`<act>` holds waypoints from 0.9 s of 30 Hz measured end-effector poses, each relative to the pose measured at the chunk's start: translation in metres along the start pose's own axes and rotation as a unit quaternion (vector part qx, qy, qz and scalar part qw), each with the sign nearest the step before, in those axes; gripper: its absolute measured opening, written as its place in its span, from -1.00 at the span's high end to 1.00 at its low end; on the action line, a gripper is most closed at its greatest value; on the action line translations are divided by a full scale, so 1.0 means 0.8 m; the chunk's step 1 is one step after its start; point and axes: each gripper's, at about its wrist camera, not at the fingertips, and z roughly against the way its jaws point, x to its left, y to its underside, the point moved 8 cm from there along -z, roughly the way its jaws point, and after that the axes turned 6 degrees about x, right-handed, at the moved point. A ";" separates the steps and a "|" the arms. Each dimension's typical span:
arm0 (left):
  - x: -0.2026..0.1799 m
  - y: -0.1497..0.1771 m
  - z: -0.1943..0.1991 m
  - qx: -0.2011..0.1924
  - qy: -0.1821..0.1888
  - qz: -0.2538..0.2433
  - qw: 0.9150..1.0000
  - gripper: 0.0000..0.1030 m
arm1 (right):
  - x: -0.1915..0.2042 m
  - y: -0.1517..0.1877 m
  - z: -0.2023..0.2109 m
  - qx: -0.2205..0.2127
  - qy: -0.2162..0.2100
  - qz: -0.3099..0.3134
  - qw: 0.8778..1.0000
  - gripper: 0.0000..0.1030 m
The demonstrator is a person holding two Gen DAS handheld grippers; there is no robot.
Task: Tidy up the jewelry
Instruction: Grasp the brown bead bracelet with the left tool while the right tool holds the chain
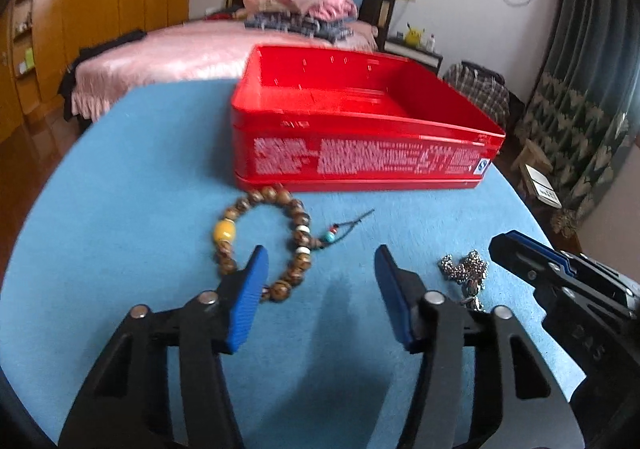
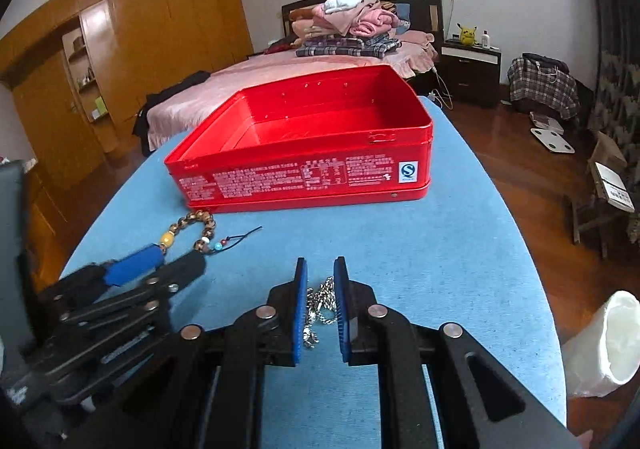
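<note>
An open red tin box stands on the blue table; it also shows in the right wrist view. A brown wooden bead bracelet with a yellow bead lies in front of the box, its near part under my left finger. My left gripper is open and empty just over the bracelet's right side; it shows at the left in the right wrist view. A silver chain lies between the pads of my right gripper, which is narrowly open around it. The chain also shows in the left wrist view.
The blue table curves away at both sides. A white bin liner stands by the table's right edge. A bed, a wooden wardrobe, a nightstand and a stool lie beyond on the wooden floor.
</note>
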 end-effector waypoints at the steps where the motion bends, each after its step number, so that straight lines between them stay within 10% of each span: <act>1: 0.000 -0.001 -0.006 0.008 0.003 0.004 1.000 0.05 | -0.001 0.001 -0.001 0.000 -0.001 -0.001 1.000 0.75; 8: -0.001 -0.002 -0.032 0.045 0.008 0.011 0.999 0.20 | -0.009 0.007 -0.009 0.008 -0.015 -0.011 1.000 0.74; 11: 0.002 0.001 -0.032 0.051 0.002 0.007 0.999 0.77 | -0.012 0.008 -0.009 0.008 -0.019 -0.015 1.000 0.74; 23: -0.001 0.047 0.011 0.032 0.021 0.000 0.999 0.81 | -0.014 0.023 -0.001 0.014 -0.043 -0.005 0.999 0.71; 27: -0.001 0.061 0.026 0.019 0.024 0.002 1.000 0.81 | -0.012 0.032 0.002 0.014 -0.042 0.001 0.999 0.19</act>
